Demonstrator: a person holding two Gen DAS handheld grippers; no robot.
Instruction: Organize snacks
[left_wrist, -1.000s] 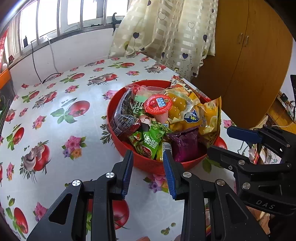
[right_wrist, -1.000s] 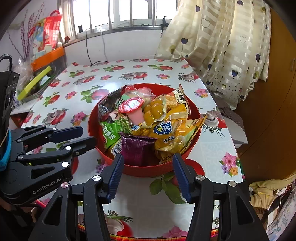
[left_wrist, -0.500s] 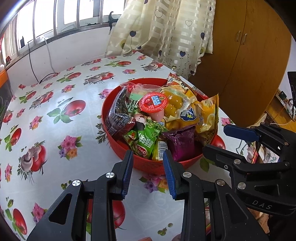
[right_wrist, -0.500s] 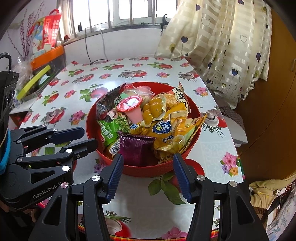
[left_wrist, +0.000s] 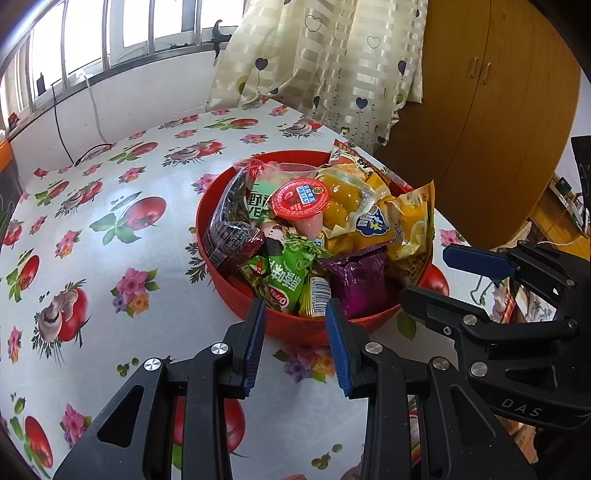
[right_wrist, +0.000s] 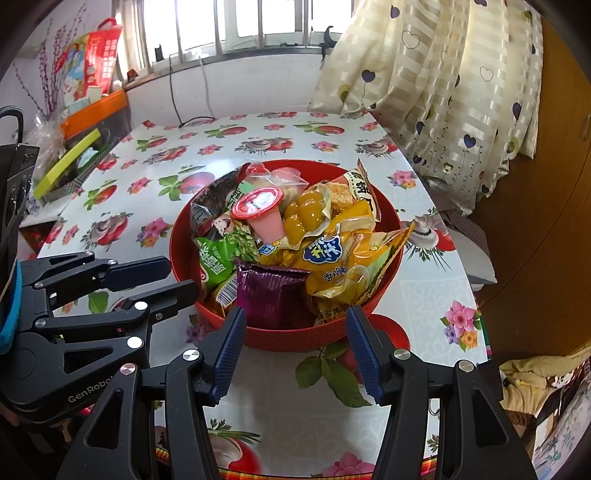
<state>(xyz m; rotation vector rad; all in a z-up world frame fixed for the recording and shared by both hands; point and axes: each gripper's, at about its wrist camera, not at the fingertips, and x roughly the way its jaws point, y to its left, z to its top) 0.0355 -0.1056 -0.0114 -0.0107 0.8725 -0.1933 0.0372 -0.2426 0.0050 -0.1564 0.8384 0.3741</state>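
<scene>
**Both claws parked in front of the snack bowl, nothing held**

My left claw (left_wrist: 295, 343) hangs just short of the red bowl (left_wrist: 221, 284), pointing down at its near rim. Jaws partly apart, nothing between them but rim and tabletop. My right claw (right_wrist: 293, 347) sits the same way at the bowl's near edge, jaws set wider than the left's, also empty. Each claw shows in the other's view, side by side: right claw at the right edge of the left wrist view, left claw at the left edge of the right wrist view.

The bowl stands on the tabletop (left_wrist: 110, 280), which has a white cloth printed with tomatoes, mushrooms and flowers. Bowl is heaped full. On top: a jelly cup (left_wrist: 301, 203) with a red foil lid, tilted. Beside it a clear bag of yellow round sweets (left_wrist: 340, 203). Yellow snack bags (left_wrist: 410, 221) lean on the bowl's right side. At the near edge, a purple packet (left_wrist: 360, 280) and next to it a green packet (left_wrist: 284, 280). A dark packet (left_wrist: 232, 225) lies along the left wall.

Behind the tabletop: a barred window, a cream curtain (left_wrist: 332, 66) with hearts, and a wooden wardrobe (left_wrist: 498, 110). In the right wrist view an orange box (right_wrist: 94, 112) sits off the far left corner.
</scene>
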